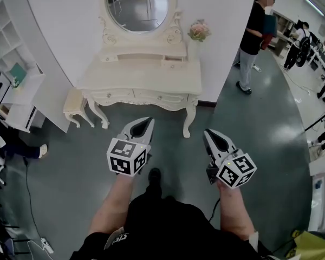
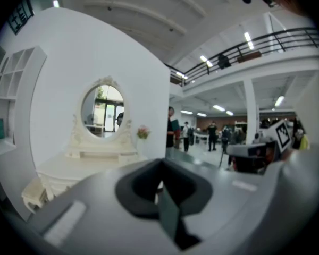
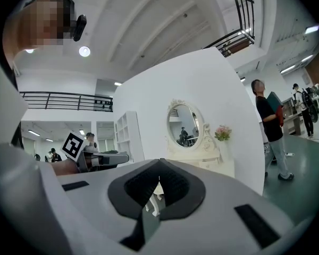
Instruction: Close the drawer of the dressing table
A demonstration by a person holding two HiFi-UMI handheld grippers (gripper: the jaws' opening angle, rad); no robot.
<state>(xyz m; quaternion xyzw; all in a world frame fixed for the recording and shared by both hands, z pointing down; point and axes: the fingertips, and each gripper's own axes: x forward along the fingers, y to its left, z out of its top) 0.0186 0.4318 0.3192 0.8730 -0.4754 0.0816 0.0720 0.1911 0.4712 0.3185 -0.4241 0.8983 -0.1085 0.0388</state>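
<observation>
The cream dressing table (image 1: 141, 83) stands against the white wall with an oval mirror (image 1: 138, 4) and pink flowers (image 1: 199, 30) on it. A small drawer (image 1: 173, 63) on the right of its upper shelf stands out a little; the wide front drawers look flush. My left gripper (image 1: 149, 120) and right gripper (image 1: 207, 131) hang in the air over the green floor, short of the table and touching nothing. Both have their jaws together and empty. The table lies ahead to the left in the left gripper view (image 2: 90, 166) and ahead to the right in the right gripper view (image 3: 202, 161).
A matching stool (image 1: 76, 104) sits at the table's left end. White shelving (image 1: 16, 85) stands further left, with cables on the floor (image 1: 30, 199). A person (image 1: 252, 42) stands at the back right beyond the wall's edge; several others are further off.
</observation>
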